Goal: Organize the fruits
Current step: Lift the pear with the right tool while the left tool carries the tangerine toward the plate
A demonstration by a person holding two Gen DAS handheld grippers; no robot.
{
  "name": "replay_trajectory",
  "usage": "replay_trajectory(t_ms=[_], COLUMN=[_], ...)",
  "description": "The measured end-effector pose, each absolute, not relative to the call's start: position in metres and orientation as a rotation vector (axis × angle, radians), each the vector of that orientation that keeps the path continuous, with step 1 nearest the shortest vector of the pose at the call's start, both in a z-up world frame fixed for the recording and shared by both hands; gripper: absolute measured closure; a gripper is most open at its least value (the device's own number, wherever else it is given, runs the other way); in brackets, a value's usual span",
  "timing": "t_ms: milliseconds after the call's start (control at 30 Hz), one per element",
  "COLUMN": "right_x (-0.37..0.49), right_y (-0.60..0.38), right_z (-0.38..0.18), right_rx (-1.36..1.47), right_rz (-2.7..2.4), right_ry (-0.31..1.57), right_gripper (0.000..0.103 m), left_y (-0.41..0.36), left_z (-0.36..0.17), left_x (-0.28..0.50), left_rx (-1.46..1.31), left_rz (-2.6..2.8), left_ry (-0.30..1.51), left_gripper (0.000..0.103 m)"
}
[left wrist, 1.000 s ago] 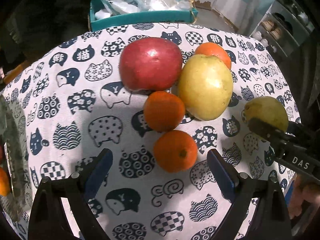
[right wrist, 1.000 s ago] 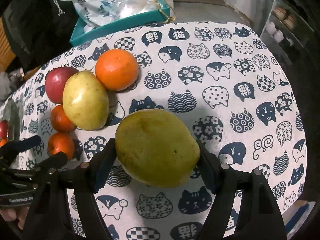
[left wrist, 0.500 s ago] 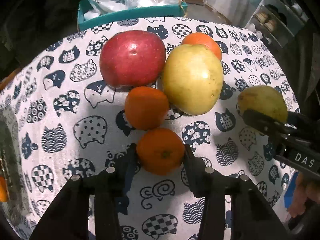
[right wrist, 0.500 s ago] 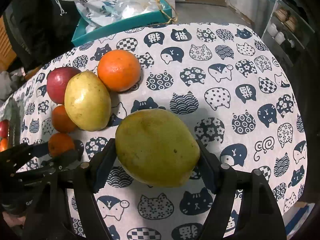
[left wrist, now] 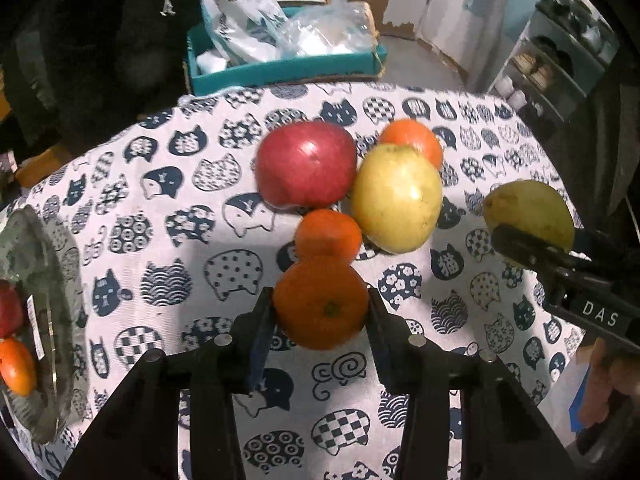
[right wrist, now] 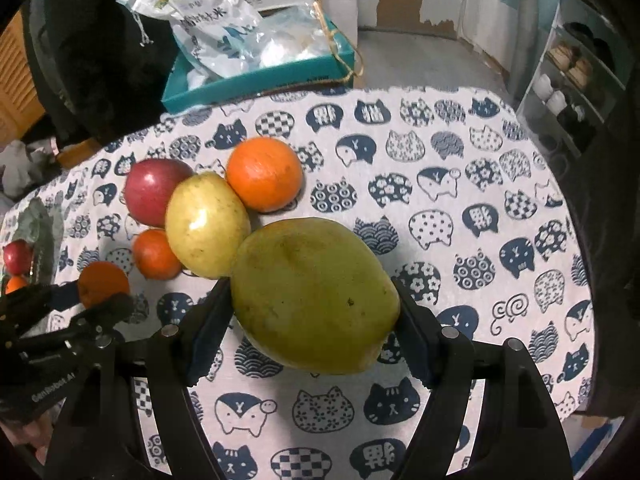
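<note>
The left claw (left wrist: 322,316) is clamped on a small round orange tangerine (left wrist: 321,303), its blue pads pressed to both sides of the fruit. The right claw (right wrist: 314,312) grips a large green-yellow mango (right wrist: 314,296) the same way.

Seen from the left wrist, a second small tangerine (left wrist: 329,234) sits just past the held one at 12 o'clock, touching it in the picture. Beyond that, a pale yellow pear-like fruit (left wrist: 397,197) at 1 o'clock leans against a glossy red apple (left wrist: 306,164) at 12 o'clock, and a larger orange (left wrist: 412,142) peeks out behind the yellow fruit. At 9 o'clock a clear glass bowl (left wrist: 44,264) at the tabletop's edge holds a red and an orange fruit.

The tabletop is covered by a white cloth printed with navy cat heads (left wrist: 160,220). Past its far edge at 12 o'clock stands a teal cardboard box (left wrist: 288,70) stuffed with plastic bags. At 2 o'clock an open shelf unit (left wrist: 556,64) stands against a wall.
</note>
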State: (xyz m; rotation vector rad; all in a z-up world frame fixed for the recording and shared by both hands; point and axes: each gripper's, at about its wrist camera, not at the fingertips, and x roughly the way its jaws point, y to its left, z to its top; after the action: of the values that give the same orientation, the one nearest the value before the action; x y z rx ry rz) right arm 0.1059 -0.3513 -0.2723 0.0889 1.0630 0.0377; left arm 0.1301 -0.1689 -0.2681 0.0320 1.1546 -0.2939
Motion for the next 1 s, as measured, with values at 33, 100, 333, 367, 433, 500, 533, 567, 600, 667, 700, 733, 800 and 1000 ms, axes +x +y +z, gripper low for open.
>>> replay_trajectory(t_ms=[33,100,333,367,433,500,533,567,600,667,700,733,800,1000], right_x=[0.105,0.103,0.096,0.094,0.092,0.090,0.088,0.087,0.086,0.082,0.080,0.078,0.074,0.062], right_y=[-0.350,-0.349,-0.340,-0.338,-0.335,-0.333,-0.332,-0.330,-0.329,-0.326,-0.325,-0.324,-0.321,-0.311], right_z=[-0.269,-0.262,-0.233,-0.229,-0.221,-0.213,-0.209,-0.204,-0.200,-0.190,-0.186,-0.181,-0.171,-0.146], right_rx=[0.086,0.086,0.067,0.065,0.065,0.066,0.065,0.062,0.060,0.055,0.053,0.051,0.050,0.031], right_rz=[0.040,0.044,0.056,0.060,0.066,0.075,0.077,0.081,0.085,0.089,0.092,0.095,0.104,0.132], right_ry=[1.056,1.042,0.987,0.978,0.963,0.945,0.937,0.925,0.917,0.893,0.883,0.873,0.848,0.791], right_gripper=[0.027,0.027,0.027,0.027,0.027,0.027,0.027,0.027,0.027,0.027,0.027,0.027,0.027,0.027], left_y=[-0.166,-0.162,-0.153,-0.153,-0.151,-0.148,-0.147,-0.145,-0.144,-0.140,-0.139,-0.137,-0.133,-0.122], left_z=[-0.264,-0.258,-0.231,-0.227,-0.218,-0.208,-0.204,-0.198,-0.194,-0.184,-0.180,-0.175,-0.166,-0.138], left_x=[0.130,0.129,0.121,0.120,0.117,0.114,0.112,0.110,0.108,0.105,0.104,0.102,0.099,0.088], left_rx=[0.024,0.011,-0.003,-0.004,-0.008,-0.007,-0.006,-0.005,-0.005,-0.008,-0.010,-0.012,-0.018,-0.044], left_rz=[-0.290,-0.286,-0.269,-0.268,-0.272,-0.274,-0.274,-0.274,-0.274,-0.274,-0.274,-0.273,-0.269,-0.271], left_ry=[1.149,1.138,1.083,1.075,1.057,1.035,1.024,1.010,1.001,0.980,0.972,0.962,0.944,0.889], left_gripper=[0.059,0.059,0.059,0.059,0.059,0.059,0.059,0.059,0.059,0.059,0.059,0.059,0.059,0.059])
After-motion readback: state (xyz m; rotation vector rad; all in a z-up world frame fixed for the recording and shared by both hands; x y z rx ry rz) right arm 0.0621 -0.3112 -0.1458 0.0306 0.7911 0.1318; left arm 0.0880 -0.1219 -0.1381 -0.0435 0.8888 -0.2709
